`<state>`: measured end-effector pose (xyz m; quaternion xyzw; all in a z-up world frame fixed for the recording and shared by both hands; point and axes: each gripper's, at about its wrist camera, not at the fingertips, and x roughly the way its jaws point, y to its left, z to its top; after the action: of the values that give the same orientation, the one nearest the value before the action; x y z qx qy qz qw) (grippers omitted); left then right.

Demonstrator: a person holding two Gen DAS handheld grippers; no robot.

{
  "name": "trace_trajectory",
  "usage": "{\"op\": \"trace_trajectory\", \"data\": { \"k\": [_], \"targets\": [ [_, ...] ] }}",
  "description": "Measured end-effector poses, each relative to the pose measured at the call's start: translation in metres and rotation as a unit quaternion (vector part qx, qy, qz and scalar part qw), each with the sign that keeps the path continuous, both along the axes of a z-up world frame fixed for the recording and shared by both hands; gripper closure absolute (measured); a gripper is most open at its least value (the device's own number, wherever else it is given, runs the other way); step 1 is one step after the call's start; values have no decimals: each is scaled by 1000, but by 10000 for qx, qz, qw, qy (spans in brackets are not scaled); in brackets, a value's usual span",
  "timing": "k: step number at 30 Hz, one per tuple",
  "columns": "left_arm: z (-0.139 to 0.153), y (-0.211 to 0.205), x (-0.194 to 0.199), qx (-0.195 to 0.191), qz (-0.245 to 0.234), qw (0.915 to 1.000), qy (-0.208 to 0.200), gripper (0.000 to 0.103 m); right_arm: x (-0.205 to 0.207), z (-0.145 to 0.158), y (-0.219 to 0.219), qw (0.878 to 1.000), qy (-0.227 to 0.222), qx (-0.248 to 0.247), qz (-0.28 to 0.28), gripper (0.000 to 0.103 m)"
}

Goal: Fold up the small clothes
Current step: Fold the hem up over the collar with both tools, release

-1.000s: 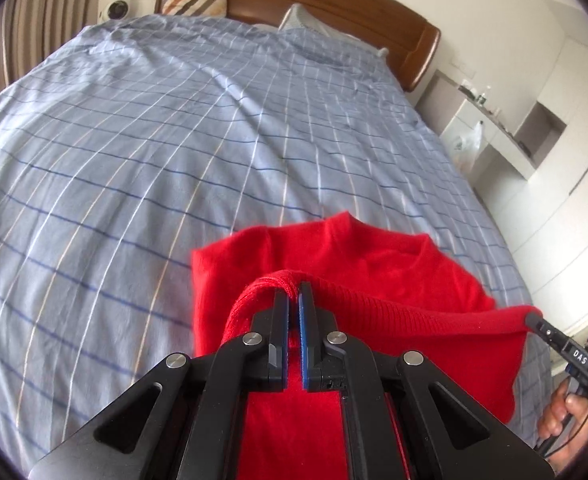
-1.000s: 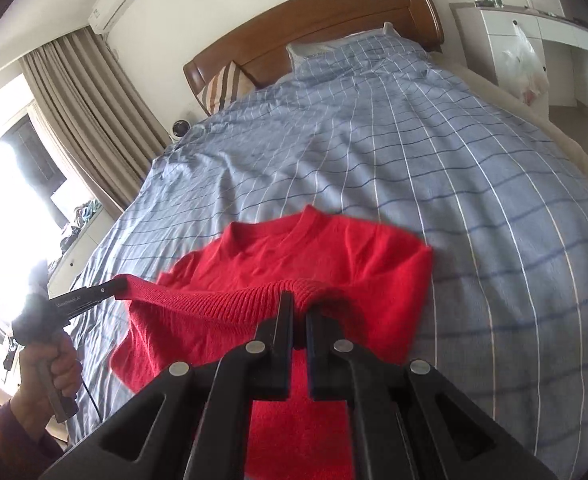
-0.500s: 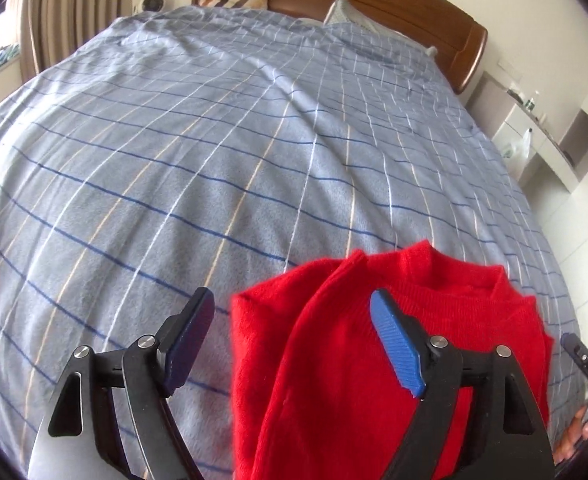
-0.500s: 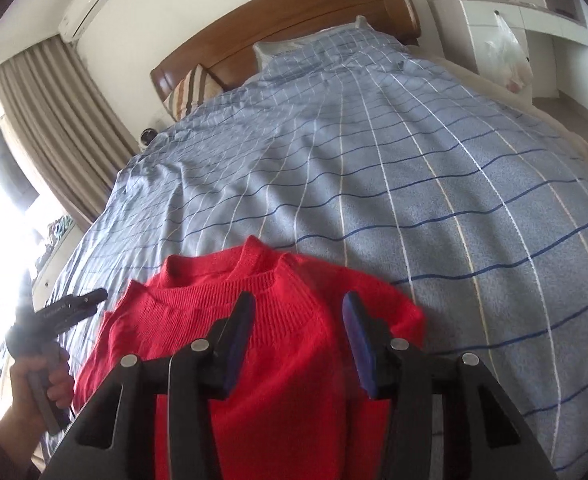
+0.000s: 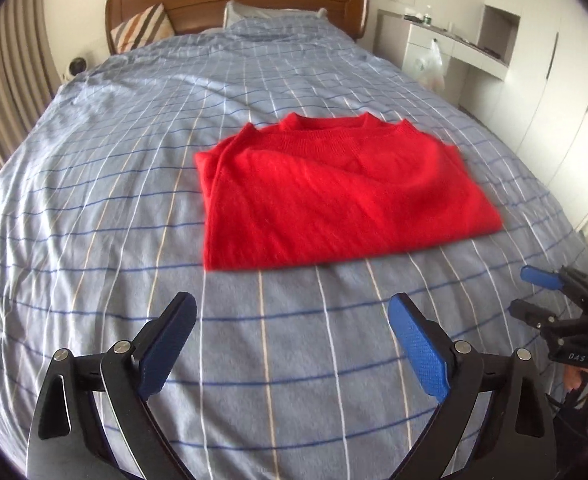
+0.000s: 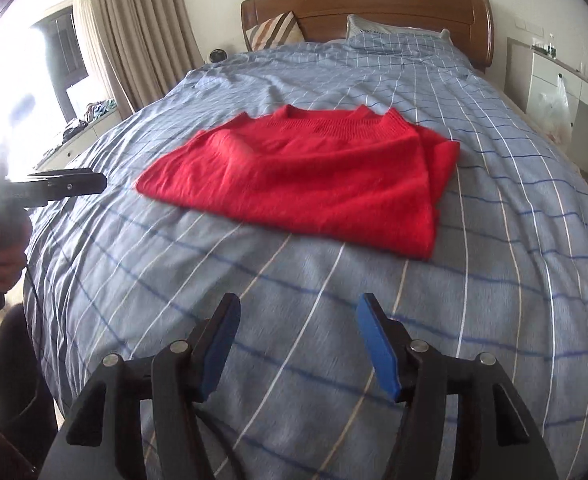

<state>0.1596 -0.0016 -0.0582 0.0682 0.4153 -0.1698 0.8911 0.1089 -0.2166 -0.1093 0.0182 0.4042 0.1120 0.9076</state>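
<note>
Both grippers — left gripper point(image 5: 290, 344) and right gripper point(image 6: 298, 344) — are opening, empty, near the folded red sweater point(image 5: 334, 196).

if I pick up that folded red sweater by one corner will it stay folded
Probably not. The red sweater is soft knit lying in loose stacked layers on the bedspread, so it would likely sag and unfold. It looks light. The fuzzy knit should grip rather than slip.
</note>
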Motion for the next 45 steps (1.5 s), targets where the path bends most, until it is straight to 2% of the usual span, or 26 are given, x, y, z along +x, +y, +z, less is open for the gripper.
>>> {"op": "trace_trajectory", "data": {
  "k": [5, 7, 12, 15, 20, 34, 37, 40, 41, 43, 45],
  "targets": [
    [-36, -12, -16, -79, 211, 9997, -136, 4, -26, -16, 12, 9984, -219, -412, -309, 39],
    [-52, -14, -16, -77, 357, 9991, -222, 4, -30, -24, 11, 9977, -280, -426, -439, 38],
    [-85, -16, -14, -88, 444, 9987, -234, 3, -35, -40, -1, 9956, -361, -386, -775, 26],
    [-91, -14, -18, -140, 421, 9979, -481, 1, -38, -47, -4, 9951, -445, -283, -842, 22],
    [-94, -13, -17, -260, 426, 9976, -481, 0, -37, -54, -5, 9943, -565, -191, -884, 19],
    [-97, -15, -21, -175, 444, 9971, -593, 0, -41, -56, -5, 9940, -641, -124, -877, 19],
    [-97, -17, -21, -124, 456, 9971, -597, 0, -36, -44, -9, 9958, -379, -64, -834, 22],
    [-99, -16, -23, -142, 463, 9967, -654, 0, -16, -8, -25, 9947, -435, 289, -890, 29],
    [-99, -15, -23, -161, 466, 9965, -676, 0, -2, 7, -31, 9942, -431, 420, -897, 35],
    [-99, -15, -24, -177, 472, 9962, -707, 0, 40, 37, -41, 9927, -343, 787, -846, 40],
    [-99, -15, -25, -176, 476, 9961, -723, 0, 94, 54, -42, 9914, 13, 1128, -669, 47]
  ]
}}
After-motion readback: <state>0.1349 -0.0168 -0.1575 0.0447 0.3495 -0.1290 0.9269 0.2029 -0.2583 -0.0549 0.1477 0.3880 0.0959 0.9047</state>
